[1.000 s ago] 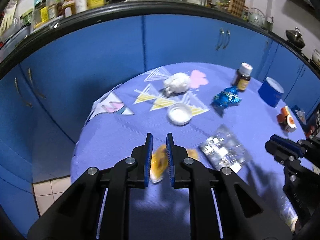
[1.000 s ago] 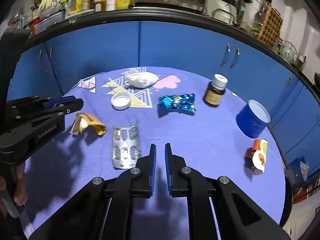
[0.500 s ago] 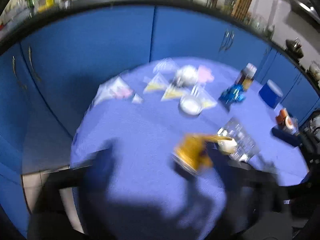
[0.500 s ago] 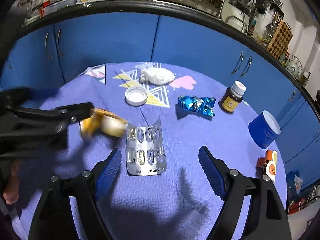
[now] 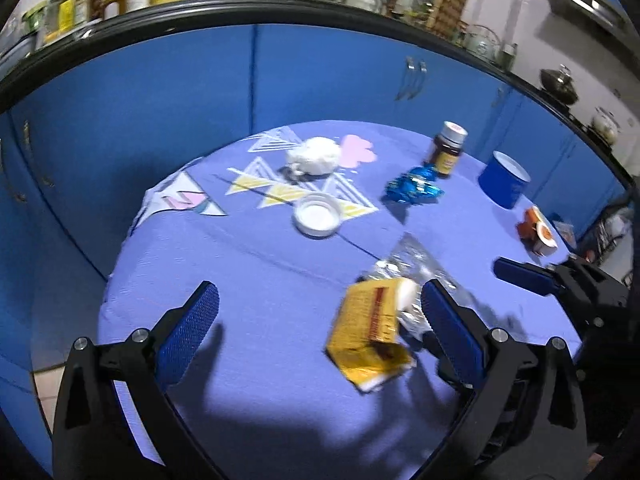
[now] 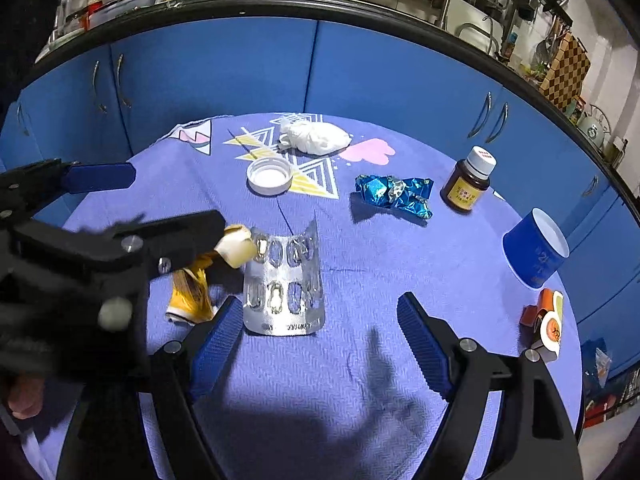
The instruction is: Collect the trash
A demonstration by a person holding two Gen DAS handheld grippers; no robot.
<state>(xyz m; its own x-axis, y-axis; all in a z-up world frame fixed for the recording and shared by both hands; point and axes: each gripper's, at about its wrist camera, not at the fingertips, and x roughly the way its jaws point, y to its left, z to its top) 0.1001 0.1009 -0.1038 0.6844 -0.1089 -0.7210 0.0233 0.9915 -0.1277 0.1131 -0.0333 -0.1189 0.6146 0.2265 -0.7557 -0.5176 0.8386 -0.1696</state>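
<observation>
Trouble first, going by the left wrist cam: left gripper [image 5: 320,330] spread wide open and gripping nothing, with the crumpled yellow packet [image 5: 368,340] way off-centre, right up against the right-hand finger [image 5: 452,332] instead of mid-gap. Would probably just shove it sideways on closing, or pinch one corner and drop it on the lift. Can't tell whether flat on the tablecloth [image 5: 248,280] or hanging off that finger. Also overlaps the edge of the silver blister pack [image 5: 408,256] just behind, so could easily drag both along or grab foil by mistake. Pose-wise: held low over the near side of the table, aimed forward and a bit down, with the right gripper [image 5: 524,276] poking in from the right, close enough to bump.

Over to the right wrist cam: right gripper [image 6: 320,344] likewise wide apart and empty, hovering low, blister pack [image 6: 284,280] just ahead of the left finger [image 6: 216,332] and not centred either. Thin, curled and slick, so likely to skate away on the cloth rather than get pinched. Left gripper [image 6: 178,200] cutting across from the left, tipped on its side, yellow packet [image 6: 192,288] tucked under the lower finger and touching the blister pack. Real chance of knocking the two tools together. Blue foil wrapper [image 6: 394,194] and bottle cap [image 6: 269,176] further back, well apart from both tools.
</observation>
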